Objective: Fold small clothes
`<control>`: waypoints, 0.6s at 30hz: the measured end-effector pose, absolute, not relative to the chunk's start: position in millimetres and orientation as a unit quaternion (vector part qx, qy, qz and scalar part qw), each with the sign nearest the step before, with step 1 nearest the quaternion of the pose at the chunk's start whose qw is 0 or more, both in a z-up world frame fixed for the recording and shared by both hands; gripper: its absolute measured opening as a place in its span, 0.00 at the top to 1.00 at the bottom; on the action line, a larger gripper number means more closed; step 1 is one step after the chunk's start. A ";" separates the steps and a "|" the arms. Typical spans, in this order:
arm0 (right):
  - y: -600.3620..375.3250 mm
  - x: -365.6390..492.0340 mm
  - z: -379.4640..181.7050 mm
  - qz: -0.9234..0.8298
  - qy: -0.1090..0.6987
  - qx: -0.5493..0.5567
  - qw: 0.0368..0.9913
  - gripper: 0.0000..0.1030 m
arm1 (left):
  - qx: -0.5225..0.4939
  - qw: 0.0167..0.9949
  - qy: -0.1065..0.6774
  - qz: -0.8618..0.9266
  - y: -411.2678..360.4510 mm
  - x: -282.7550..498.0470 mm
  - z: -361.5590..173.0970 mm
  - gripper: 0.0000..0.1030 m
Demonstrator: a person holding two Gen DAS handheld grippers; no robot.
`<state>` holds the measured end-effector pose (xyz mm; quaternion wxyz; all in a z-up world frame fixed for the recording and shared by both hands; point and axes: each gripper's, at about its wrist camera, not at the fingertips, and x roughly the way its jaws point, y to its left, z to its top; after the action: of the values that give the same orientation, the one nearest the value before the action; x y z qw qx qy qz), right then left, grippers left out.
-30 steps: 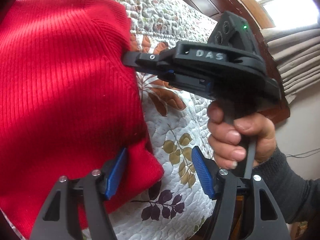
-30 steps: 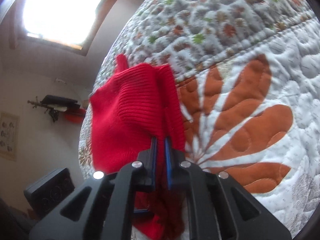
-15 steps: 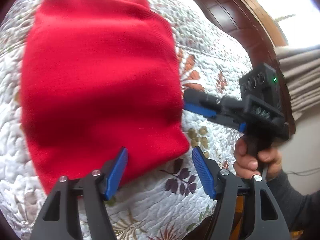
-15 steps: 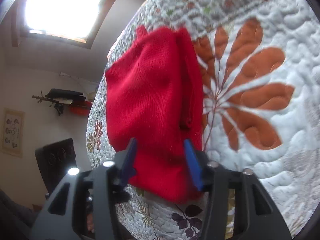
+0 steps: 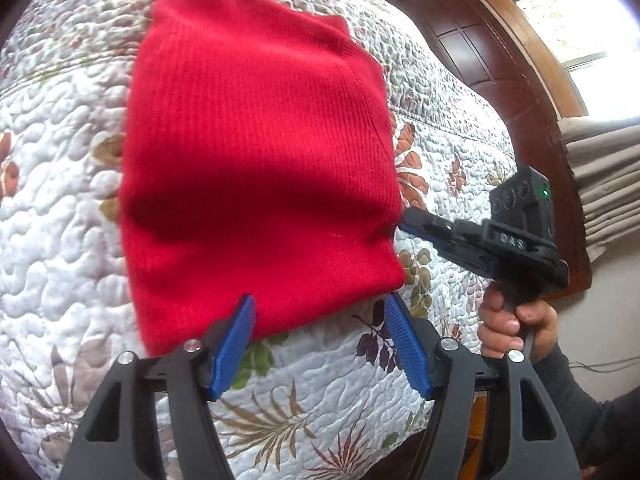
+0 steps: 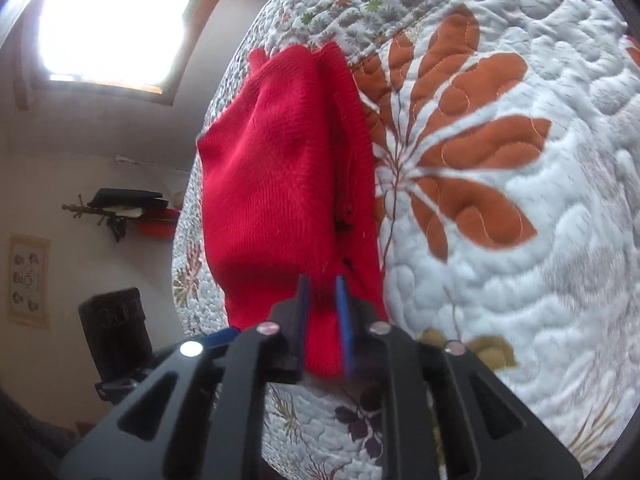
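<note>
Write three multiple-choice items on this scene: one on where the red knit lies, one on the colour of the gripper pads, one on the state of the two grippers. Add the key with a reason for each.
1. Where does the red knit lie?
A. on a flowered quilt
B. on a wooden floor
C. in a basket

2. What colour are the pads of the left gripper?
A. yellow
B. blue
C. white

3. How do the grippers stand?
A. both wide open
B. left closed on the knit, right open
C. left open, right gripper narrowed onto the knit's edge

Key: 1 A, the quilt shows all around the knit. 2 B, both ribbed pads are blue. 3 C, the left pads stand far apart over the hem, while red cloth sits between the right pads.
</note>
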<state>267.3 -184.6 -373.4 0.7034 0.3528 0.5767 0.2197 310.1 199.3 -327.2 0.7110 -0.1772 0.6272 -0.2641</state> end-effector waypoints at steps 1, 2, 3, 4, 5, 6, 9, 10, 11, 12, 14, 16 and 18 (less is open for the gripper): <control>-182.3 263.8 -373.4 0.216 0.580 0.349 0.703 0.80 | -0.178 0.712 0.626 -0.263 200.4 309.2 -326.8 0.35; -181.2 260.0 -374.7 0.212 0.584 0.349 0.702 0.76 | -0.178 0.712 0.626 -0.262 201.1 308.5 -326.0 0.35; -179.2 255.1 -377.9 0.206 0.590 0.349 0.698 0.70 | -0.177 0.713 0.626 -0.261 201.3 307.8 -325.5 0.35; -177.2 252.6 -380.0 0.203 0.594 0.347 0.697 0.67 | -0.177 0.714 0.626 -0.260 201.6 307.1 -325.3 0.35; -173.7 252.4 -383.0 0.201 0.598 0.344 0.695 0.65 | -0.177 0.714 0.625 -0.260 201.6 306.7 -324.8 0.35; -169.6 251.0 -386.6 0.205 0.604 0.343 0.689 0.68 | -0.176 0.715 0.625 -0.260 201.1 306.3 -323.9 0.35; -163.0 252.7 -390.3 0.203 0.612 0.331 0.689 0.94 | -0.173 0.716 0.624 -0.260 200.5 304.6 -321.3 0.35; -166.5 252.8 -390.1 0.197 0.612 0.332 0.690 0.94 | -0.174 0.716 0.625 -0.259 200.9 304.0 -320.9 0.35; -168.5 253.7 -388.3 0.194 0.611 0.331 0.692 0.95 | -0.175 0.716 0.625 -0.258 201.6 303.3 -320.5 0.35; -174.8 252.7 -387.7 0.190 0.609 0.336 0.693 0.96 | -0.177 0.716 0.625 -0.256 203.6 302.2 -319.8 0.35; -182.9 251.0 -388.3 0.184 0.609 0.339 0.693 0.96 | -0.183 0.716 0.625 -0.253 208.4 300.2 -319.1 0.35; -185.5 251.6 -392.3 0.184 0.612 0.339 0.691 0.96 | -0.187 0.716 0.626 -0.247 216.4 298.3 -319.3 0.35; -183.9 253.4 -399.8 0.192 0.620 0.345 0.678 0.94 | -0.189 0.719 0.627 -0.235 226.6 298.8 -319.6 0.35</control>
<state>253.4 -183.9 -399.8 0.6779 0.3449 0.6202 0.1920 298.8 226.6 -319.6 0.7185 -0.1892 0.6266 -0.2352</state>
